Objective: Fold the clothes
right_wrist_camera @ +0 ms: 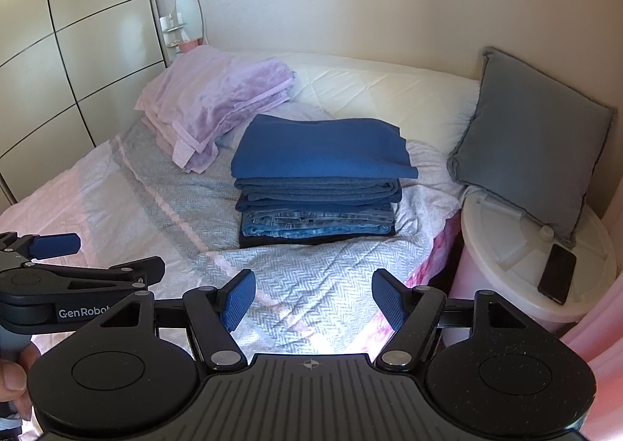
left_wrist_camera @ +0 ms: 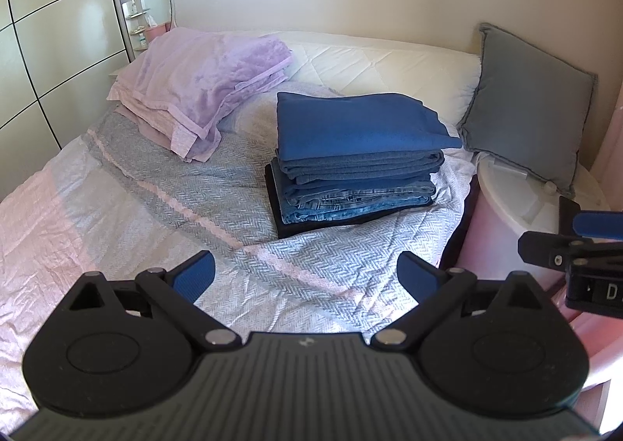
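A stack of folded clothes (left_wrist_camera: 354, 164) lies on the bed (left_wrist_camera: 163, 192): a blue garment on top, grey-blue pieces and jeans under it, a black piece at the bottom. It also shows in the right wrist view (right_wrist_camera: 319, 176). My left gripper (left_wrist_camera: 307, 277) is open and empty, held above the bedspread in front of the stack. My right gripper (right_wrist_camera: 313, 299) is open and empty, also short of the stack. The right gripper shows at the right edge of the left wrist view (left_wrist_camera: 576, 242); the left gripper shows at the left of the right wrist view (right_wrist_camera: 54, 262).
Folded lilac bedding (left_wrist_camera: 202, 90) lies at the back left of the bed. A grey cushion (left_wrist_camera: 529, 118) leans on a white round bin (right_wrist_camera: 537, 266) at the right, with a phone (right_wrist_camera: 557, 273) on its lid. A wardrobe (left_wrist_camera: 50, 44) stands left.
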### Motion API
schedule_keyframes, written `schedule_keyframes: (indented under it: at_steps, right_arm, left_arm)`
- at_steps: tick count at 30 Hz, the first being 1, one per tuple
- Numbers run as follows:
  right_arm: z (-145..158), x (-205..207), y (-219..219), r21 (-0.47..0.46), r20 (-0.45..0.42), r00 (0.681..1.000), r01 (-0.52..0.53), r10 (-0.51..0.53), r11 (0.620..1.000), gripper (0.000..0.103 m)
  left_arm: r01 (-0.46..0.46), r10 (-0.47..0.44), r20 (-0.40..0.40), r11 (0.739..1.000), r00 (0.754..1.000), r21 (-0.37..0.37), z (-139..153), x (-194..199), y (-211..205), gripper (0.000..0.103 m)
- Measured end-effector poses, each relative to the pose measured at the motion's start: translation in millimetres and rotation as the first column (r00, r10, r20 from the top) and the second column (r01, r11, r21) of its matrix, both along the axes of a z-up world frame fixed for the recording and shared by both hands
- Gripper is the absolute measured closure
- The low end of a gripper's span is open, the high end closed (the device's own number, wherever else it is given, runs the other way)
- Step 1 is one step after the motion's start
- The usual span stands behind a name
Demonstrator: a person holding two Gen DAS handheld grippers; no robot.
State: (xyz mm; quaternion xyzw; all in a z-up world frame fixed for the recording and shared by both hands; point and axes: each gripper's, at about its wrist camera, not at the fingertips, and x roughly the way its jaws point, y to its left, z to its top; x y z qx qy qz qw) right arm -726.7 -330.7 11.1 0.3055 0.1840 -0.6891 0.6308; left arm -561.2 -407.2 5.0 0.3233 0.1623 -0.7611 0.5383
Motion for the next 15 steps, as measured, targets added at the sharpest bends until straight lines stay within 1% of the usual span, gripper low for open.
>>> schedule_keyframes:
  at_steps: [9,15]
  right_arm:
    - [-2.1,-1.6,-8.2,0.001,-0.017,1.0,-0.017,0.017,1.0,0.033]
    - [-5.9,-3.6,-11.7,0.004,-0.009,1.0,-0.026,0.026,1.0,0.033]
  left_arm:
    - [-0.009,0.009,0.01,1.0,1.0,-0.005,-2.2,-2.3,-3.3,0.004]
    - [-0.013,0.013,0.015,1.0,1.0,-0.005,-4.1,-4.3,-5.4,0.004]
